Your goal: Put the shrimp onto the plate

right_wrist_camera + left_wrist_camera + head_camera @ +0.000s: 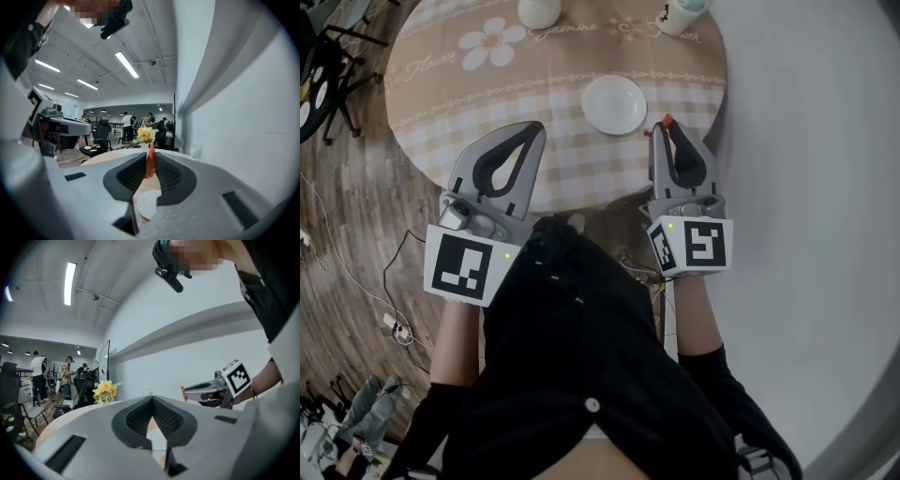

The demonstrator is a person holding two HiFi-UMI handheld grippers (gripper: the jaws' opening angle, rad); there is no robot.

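Seen from above, the shrimp (667, 119) is mostly hidden in the right gripper's (665, 128) clamped jaws. The left gripper (538, 127) is closed and empty. A white plate (615, 104) sits on the round checked table (441, 112).

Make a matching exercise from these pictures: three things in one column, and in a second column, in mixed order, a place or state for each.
1. shrimp
2. plate
3. left gripper

A. jaws together, nothing held
B. empty, on the table
C. clamped in the right gripper

Pairs: 1-C, 2-B, 3-A
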